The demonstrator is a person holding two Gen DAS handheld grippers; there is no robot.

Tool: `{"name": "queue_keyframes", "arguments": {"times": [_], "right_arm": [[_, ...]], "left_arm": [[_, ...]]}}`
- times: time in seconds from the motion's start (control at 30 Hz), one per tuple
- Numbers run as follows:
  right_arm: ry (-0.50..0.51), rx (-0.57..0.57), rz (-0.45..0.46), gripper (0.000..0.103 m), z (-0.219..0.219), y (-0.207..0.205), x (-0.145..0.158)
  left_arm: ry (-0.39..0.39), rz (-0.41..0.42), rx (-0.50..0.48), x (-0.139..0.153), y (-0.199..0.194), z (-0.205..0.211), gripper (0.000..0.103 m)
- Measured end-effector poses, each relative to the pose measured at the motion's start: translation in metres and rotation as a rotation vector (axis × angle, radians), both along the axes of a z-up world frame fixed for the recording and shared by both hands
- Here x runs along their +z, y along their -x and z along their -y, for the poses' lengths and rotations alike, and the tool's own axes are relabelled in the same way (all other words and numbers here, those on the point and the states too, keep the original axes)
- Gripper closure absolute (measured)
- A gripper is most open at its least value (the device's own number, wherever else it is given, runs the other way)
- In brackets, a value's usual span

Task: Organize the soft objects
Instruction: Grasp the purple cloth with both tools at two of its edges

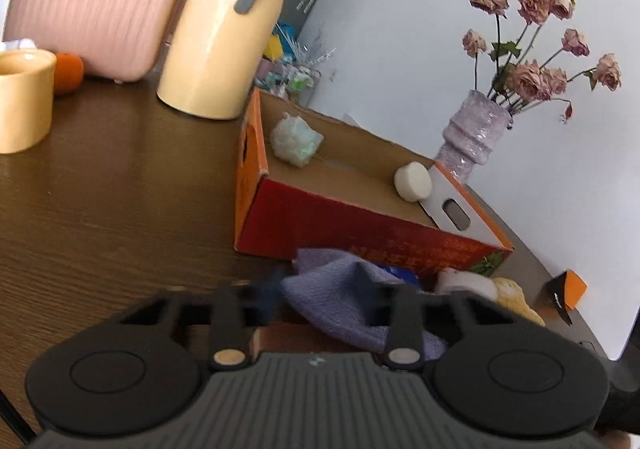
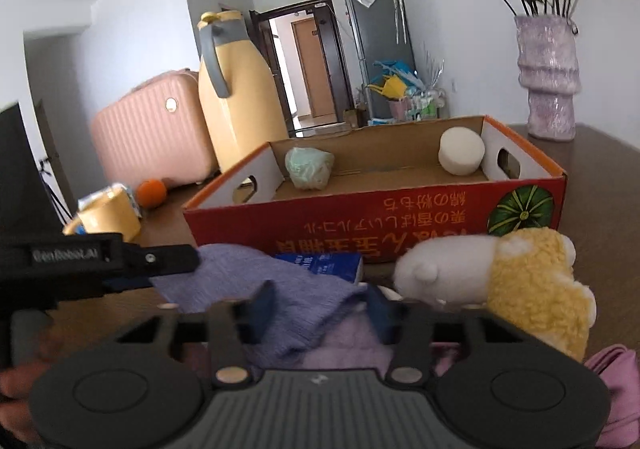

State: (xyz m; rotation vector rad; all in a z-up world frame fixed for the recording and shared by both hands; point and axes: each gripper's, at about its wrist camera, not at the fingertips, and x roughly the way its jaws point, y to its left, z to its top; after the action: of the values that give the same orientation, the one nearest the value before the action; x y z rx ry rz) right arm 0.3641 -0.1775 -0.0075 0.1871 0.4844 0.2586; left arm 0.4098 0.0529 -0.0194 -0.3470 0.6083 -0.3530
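My left fingers [image 1: 320,301] and my right fingers [image 2: 320,309] are both drawn in narrow on the purple knit cloth [image 2: 288,297], one at each end of it. The cloth lies crumpled on the brown desk [image 1: 100,209], just in front of the red cardboard box [image 2: 400,217]. Whether the pads truly pinch the knit I cannot tell. Beside the cloth sits a white and yellow plush toy [image 2: 500,281], and a blue packet [image 2: 320,265] lies against the box wall. Inside the box rest a pale green lump [image 2: 310,169] and a white round block [image 2: 460,157], well apart. A pink cloth [image 2: 616,381] lies at my right.
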Motion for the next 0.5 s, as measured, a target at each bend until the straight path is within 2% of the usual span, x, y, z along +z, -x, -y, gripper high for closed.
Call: {"name": "queue_keyframes", "arguments": {"times": [0.07,0.1,0.13,0.23,0.33,0.43,0.5], "right_arm": [[0.030,-0.002,0.022,0.076,-0.003,0.001,-0.001],[0.037,0.007,0.031,0.085,-0.003,0.002,-0.001],[0.040,0.018,0.047,0.090,-0.005,0.003,0.000],[0.057,0.011,0.097,0.095,-0.009,0.009,0.003],[0.053,0.008,0.153,0.096,-0.009,0.024,0.016],[0.076,0.023,0.241,0.096,-0.005,0.056,0.039],[0.081,0.042,0.266,0.096,0.002,0.078,0.053]], "left_arm": [[-0.022,0.004,0.001,-0.001,0.001,0.002,0.082],[-0.032,0.004,0.005,0.000,0.001,0.002,0.082],[-0.036,0.000,0.004,0.000,0.001,0.003,0.088],[-0.033,0.010,0.009,0.003,0.003,0.003,0.094],[-0.037,0.056,0.028,0.013,0.015,0.003,0.094],[-0.030,0.157,0.047,0.036,0.055,0.008,0.094],[-0.043,0.209,0.046,0.049,0.086,0.013,0.094]]}}
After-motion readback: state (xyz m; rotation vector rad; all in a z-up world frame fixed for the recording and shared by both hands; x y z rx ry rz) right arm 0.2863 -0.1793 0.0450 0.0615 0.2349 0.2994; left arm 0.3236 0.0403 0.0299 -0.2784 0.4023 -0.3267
